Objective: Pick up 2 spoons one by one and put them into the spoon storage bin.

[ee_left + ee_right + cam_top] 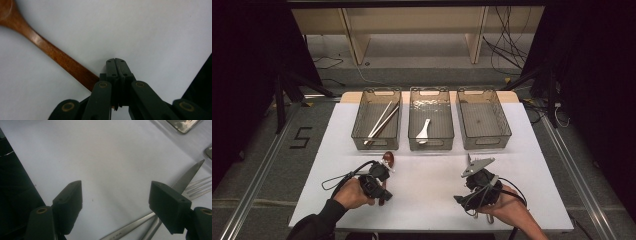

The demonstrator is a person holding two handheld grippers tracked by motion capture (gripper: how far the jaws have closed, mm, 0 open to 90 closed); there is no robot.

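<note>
The left gripper [117,61], pressed together and empty, rests just beside the wooden spoon [53,52], whose handle slants past its left; the right gripper [115,195] is spread.

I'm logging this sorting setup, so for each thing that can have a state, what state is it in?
left gripper: shut, a wooden spoon lying beside its jaws, not between them.
right gripper: open, nothing between its jaws.
left bin: holds chopsticks.
middle bin: holds a white spoon.
right bin: looks empty.
knife and fork: lying flat on the table.
</note>
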